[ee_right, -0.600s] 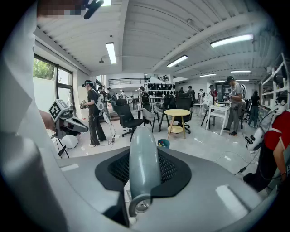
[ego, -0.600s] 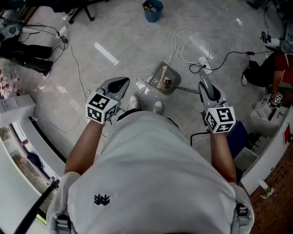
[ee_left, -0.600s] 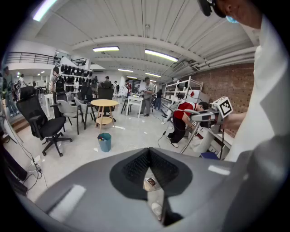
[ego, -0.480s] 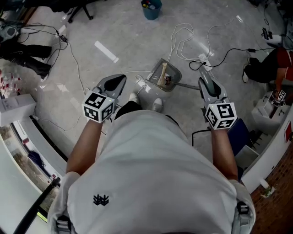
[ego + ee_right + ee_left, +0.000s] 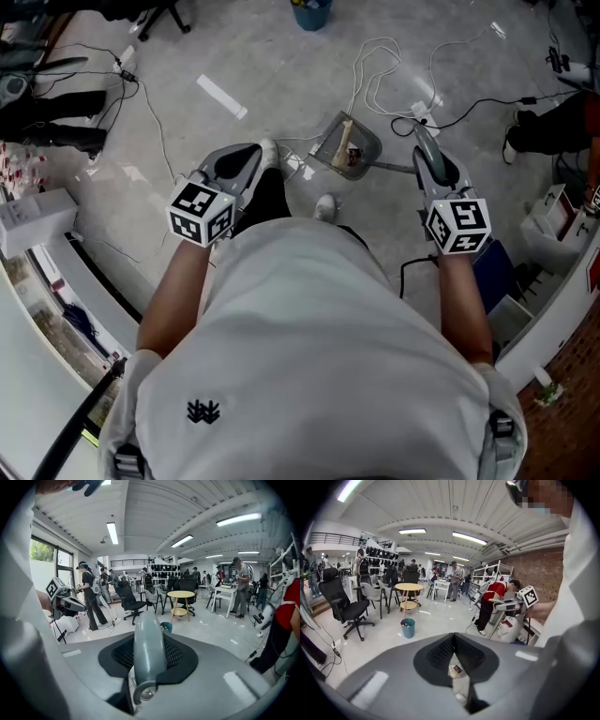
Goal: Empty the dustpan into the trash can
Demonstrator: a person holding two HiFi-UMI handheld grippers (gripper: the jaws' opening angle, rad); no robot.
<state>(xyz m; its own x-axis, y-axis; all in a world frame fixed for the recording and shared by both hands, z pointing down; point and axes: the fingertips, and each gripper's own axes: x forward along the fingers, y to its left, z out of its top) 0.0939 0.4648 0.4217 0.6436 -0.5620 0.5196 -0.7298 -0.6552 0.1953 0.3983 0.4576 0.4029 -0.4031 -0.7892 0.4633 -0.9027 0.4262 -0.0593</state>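
Over grey floor (image 5: 281, 66), right claw (image 5: 422, 142) clamps dustpan (image 5: 349, 146) by its handle.

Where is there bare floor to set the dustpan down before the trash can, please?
Bare floor lies between the white strip and the trash can, ahead-left of the dustpan. Ahead-right it is crowded: looped white cables and a power strip lie there.

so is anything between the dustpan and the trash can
Nothing upright. Only loose white cables lie on the floor between the dustpan, held by the right hand-held gripper, and the trash can.
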